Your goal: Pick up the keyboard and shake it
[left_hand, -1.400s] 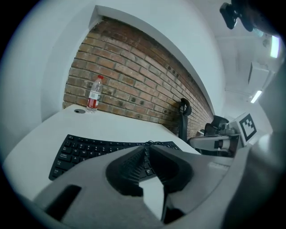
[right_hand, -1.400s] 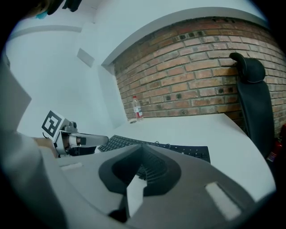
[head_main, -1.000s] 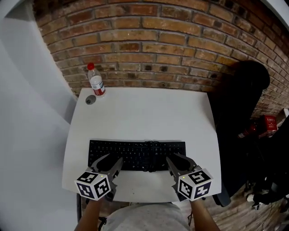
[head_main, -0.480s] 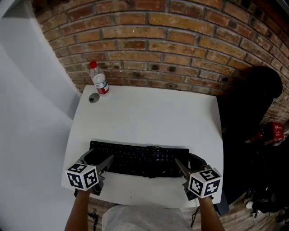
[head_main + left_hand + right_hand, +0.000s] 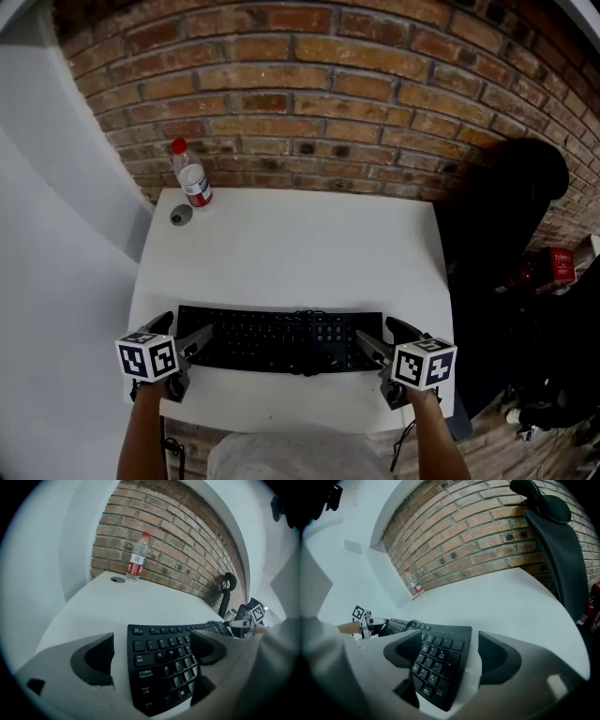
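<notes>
Fingers (image 5: 93,660) wide, just opened, on left gripper (image 5: 181,330) and right gripper (image 5: 386,336).
Gripper views: keyboard (image 5: 281,339) end between each pair, ungripped; head view: keyboard flat on table (image 5: 281,244).

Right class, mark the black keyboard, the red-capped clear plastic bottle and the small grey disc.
black keyboard (image 5: 262,337), head view, middle key rows.
red-capped clear plastic bottle (image 5: 193,182), head view, label.
small grey disc (image 5: 180,216), head view, its top.
</notes>
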Demonstrator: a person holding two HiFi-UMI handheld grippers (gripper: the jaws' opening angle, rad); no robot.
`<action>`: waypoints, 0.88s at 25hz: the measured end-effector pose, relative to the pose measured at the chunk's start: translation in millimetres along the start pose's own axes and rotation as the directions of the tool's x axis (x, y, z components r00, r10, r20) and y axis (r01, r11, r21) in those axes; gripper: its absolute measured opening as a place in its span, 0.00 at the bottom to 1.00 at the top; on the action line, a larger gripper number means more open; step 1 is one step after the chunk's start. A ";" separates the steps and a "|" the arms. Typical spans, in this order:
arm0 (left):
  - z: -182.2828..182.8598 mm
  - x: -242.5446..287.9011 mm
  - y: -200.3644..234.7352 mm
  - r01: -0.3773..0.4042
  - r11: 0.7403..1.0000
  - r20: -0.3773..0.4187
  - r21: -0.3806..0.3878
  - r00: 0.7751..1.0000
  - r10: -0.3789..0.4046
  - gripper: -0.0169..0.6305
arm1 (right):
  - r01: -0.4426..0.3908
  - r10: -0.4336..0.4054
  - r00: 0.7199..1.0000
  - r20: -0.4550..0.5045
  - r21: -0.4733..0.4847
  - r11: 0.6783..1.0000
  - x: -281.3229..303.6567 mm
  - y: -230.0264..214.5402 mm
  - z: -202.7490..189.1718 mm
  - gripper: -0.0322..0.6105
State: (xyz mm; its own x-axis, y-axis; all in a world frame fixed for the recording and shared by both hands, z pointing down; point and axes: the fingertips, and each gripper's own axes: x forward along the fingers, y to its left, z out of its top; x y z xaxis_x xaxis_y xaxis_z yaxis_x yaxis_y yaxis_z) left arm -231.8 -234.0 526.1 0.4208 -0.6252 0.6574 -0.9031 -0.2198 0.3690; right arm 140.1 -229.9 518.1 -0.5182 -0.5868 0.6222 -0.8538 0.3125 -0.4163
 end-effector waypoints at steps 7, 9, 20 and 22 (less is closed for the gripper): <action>-5.9 7.5 3.9 0.037 0.999 -0.052 0.026 0.998 -0.036 0.80 | 0.022 -0.021 0.999 -0.047 0.023 0.999 13.4 -3.3 -5.4 0.65; -5.9 8.9 3.5 0.040 0.999 -0.058 0.029 0.998 -0.038 0.80 | 0.042 -0.041 0.997 -0.064 0.019 0.999 17.3 -4.4 -7.2 0.65; -7.0 19.2 -0.3 0.011 0.996 -0.105 0.090 0.994 -0.002 0.75 | 0.064 -0.062 0.991 -0.119 0.013 0.998 23.7 0.4 -9.8 0.61; -6.0 20.4 -2.0 0.010 0.996 -0.108 0.092 0.994 0.000 0.73 | 0.059 -0.056 0.991 -0.125 0.016 0.998 23.6 0.7 -9.8 0.61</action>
State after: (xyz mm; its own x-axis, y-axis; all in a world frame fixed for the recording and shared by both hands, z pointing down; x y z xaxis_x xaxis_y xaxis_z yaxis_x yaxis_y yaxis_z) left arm -220.9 -241.8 542.7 0.4277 -0.5404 0.7246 -0.9029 -0.2941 0.3135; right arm 126.7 -236.2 539.0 -0.4716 -0.5054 0.7226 -0.8818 0.2655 -0.3898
